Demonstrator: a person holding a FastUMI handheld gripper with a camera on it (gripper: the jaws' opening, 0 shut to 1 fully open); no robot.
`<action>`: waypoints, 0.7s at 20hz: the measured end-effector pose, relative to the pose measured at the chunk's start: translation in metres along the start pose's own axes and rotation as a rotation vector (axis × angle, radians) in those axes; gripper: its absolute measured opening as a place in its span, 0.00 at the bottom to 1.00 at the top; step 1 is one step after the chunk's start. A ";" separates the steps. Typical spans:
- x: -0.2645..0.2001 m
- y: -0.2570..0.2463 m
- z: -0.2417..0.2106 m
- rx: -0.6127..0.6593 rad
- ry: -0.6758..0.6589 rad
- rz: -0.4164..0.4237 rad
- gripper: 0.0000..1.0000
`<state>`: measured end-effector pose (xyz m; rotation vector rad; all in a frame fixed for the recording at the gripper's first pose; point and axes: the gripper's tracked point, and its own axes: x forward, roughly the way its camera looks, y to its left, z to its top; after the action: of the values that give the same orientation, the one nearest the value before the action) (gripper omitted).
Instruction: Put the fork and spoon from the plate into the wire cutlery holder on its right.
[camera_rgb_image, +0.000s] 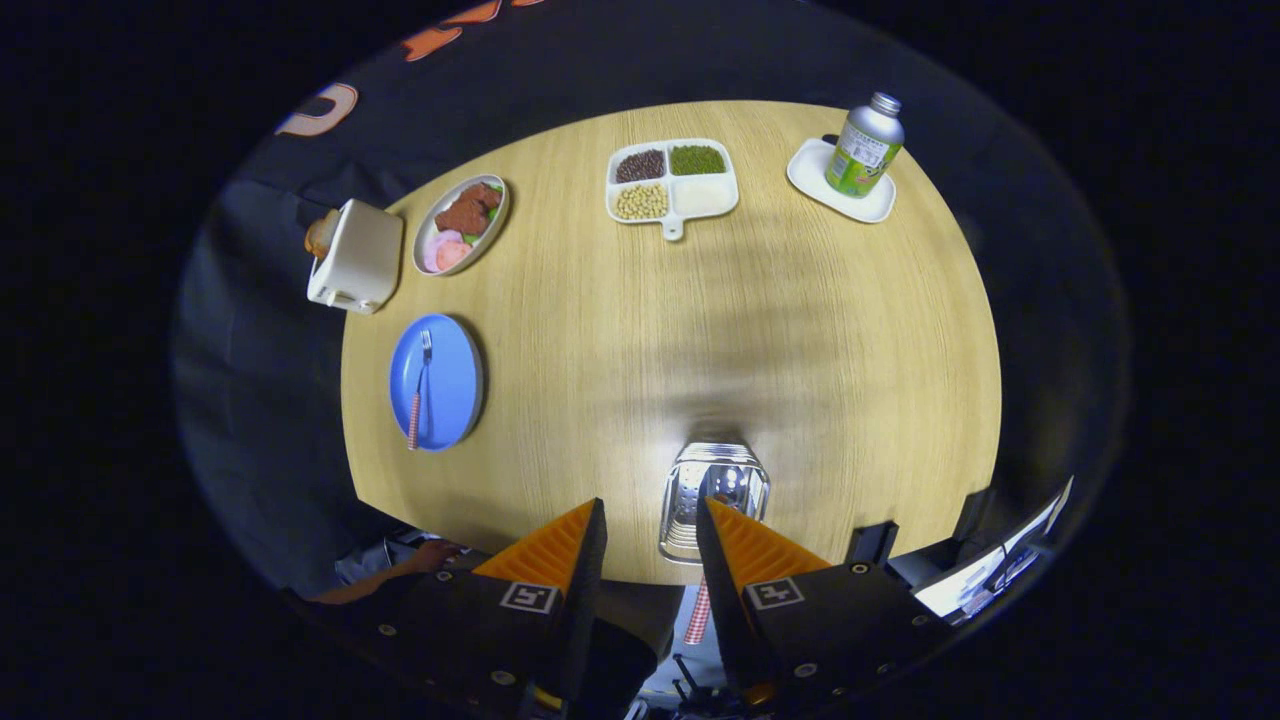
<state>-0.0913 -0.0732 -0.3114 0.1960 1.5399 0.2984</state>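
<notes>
A blue plate (450, 385) lies at the table's left side, far beyond my left finger, with a fork (420, 390) with a red-checked handle on it. The shiny wire cutlery holder (712, 505) stands near the table's front edge, just ahead of my right fingertip. My gripper (650, 505) hovers high above the table, and its fingers stand apart. A thin red-checked handle, the spoon (699, 612), shows in the gap, close against the right finger's inner side and pointing toward the holder. Its bowl end is hidden. Only that one finger is near it.
At the table's far side are a white toaster (355, 255), an oval dish of food (462, 222), a divided tray of beans (672, 182) and a can on a white saucer (866, 148). A person's hand (432, 555) rests by the near edge. A screen (1000, 580) is beside my right finger.
</notes>
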 end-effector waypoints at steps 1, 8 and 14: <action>-0.003 0.000 0.002 0.001 -0.042 -0.001 0.54; -0.073 0.012 0.062 -0.076 -0.598 -0.004 0.69; -0.123 0.060 0.083 -0.135 -0.968 -0.029 0.88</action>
<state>-0.0129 -0.0494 -0.1735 0.1728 0.5621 0.2285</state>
